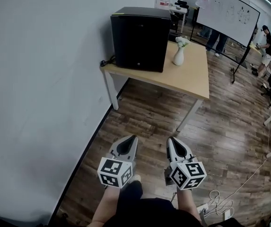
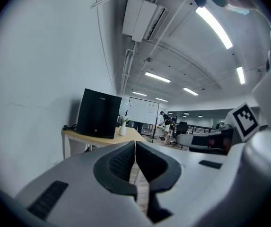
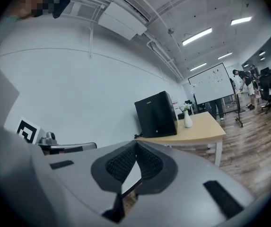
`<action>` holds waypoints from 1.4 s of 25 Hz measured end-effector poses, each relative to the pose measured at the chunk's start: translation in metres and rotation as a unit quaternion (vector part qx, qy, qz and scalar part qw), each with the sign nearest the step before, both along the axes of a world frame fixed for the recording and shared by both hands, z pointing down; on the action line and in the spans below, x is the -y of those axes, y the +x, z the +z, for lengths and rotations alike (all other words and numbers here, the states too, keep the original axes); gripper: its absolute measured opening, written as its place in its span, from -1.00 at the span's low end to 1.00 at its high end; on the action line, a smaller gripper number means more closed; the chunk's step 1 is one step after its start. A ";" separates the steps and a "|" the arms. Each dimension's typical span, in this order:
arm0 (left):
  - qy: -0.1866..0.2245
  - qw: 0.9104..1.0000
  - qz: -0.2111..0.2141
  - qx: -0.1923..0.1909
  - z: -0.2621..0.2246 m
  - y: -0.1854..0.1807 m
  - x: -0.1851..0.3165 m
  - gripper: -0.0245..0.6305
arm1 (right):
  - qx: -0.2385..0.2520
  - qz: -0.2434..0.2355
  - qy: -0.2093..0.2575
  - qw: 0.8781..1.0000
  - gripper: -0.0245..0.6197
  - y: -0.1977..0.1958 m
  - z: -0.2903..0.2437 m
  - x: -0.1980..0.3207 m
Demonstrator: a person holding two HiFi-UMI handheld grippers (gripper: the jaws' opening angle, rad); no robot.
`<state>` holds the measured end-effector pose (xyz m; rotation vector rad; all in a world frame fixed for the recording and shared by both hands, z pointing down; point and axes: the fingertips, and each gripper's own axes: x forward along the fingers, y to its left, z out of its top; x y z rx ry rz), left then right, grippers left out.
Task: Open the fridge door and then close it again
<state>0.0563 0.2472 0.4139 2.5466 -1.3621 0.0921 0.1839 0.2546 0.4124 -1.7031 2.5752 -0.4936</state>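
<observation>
A small black fridge (image 1: pixel 140 38) stands with its door closed on the left end of a light wooden table (image 1: pixel 188 79) against the white wall. It also shows ahead in the left gripper view as the fridge (image 2: pixel 98 113) and in the right gripper view as the fridge (image 3: pixel 156 114). My left gripper (image 1: pixel 134 137) and right gripper (image 1: pixel 169 138) hover side by side over the wooden floor, well short of the table, both pointing toward it. Both are shut with nothing between the fingers.
A white vase with flowers (image 1: pixel 179 51) stands on the table right of the fridge. A cable hangs at the fridge's left side. A whiteboard on a stand (image 1: pixel 227 14) and several people are at the back right. More cables (image 1: pixel 216 201) lie on the floor near my right.
</observation>
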 end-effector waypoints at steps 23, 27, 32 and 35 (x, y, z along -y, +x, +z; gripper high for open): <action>0.010 1.000 0.024 -0.006 0.001 -0.031 0.160 -0.91 | -0.015 0.024 0.001 1.000 -0.96 -0.030 0.004 0.151; -0.003 1.000 0.018 -0.008 0.013 -0.043 0.169 -0.91 | -0.012 0.018 -0.014 1.000 -0.95 -0.044 0.017 0.160; -0.014 1.000 0.010 -0.011 0.017 -0.047 0.167 -0.91 | -0.015 0.010 -0.024 1.000 -0.96 -0.048 0.020 0.163; -0.021 1.000 0.008 -0.009 0.023 -0.050 0.169 -0.91 | -0.013 0.006 -0.027 1.000 -0.96 -0.051 0.023 0.167</action>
